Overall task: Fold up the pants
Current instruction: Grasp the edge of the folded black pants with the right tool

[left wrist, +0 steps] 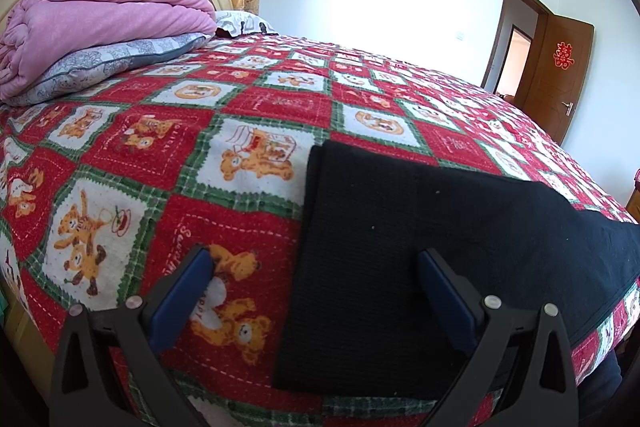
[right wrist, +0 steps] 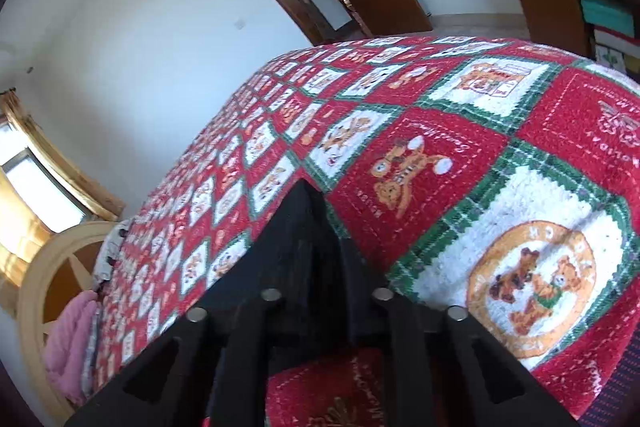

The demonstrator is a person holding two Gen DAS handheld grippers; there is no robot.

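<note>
Two views show the black pants (left wrist: 420,247) lying on the bed, and I take the bed cover (left wrist: 160,147) with its red and green bear squares as the landmark for every place.

From the left wrist, the pants lie flat on the cover at its near edge, in a long dark band whose short end points toward the pink quilt (left wrist: 100,7) at the head of the bed. The band looks already doubled, so I judge that one fold is made. The left gripper (left wrist: 316,259) hangs above the near edge with its blue pads (left wrist: 184,291) spread wide, and nothing is between them. One pad is over the bare cover and the other over the cloth, so the long edge of the pants lies between them. I think it waits there to take this edge for the next fold.

From the right wrist, the right gripper (right wrist: 306,195) is tilted above the cover with its fingers drawn together on black cloth (right wrist: 280,267), which rises in a peak from the cover. I judge it lifts this end so that the pants can be carried over.
</note>
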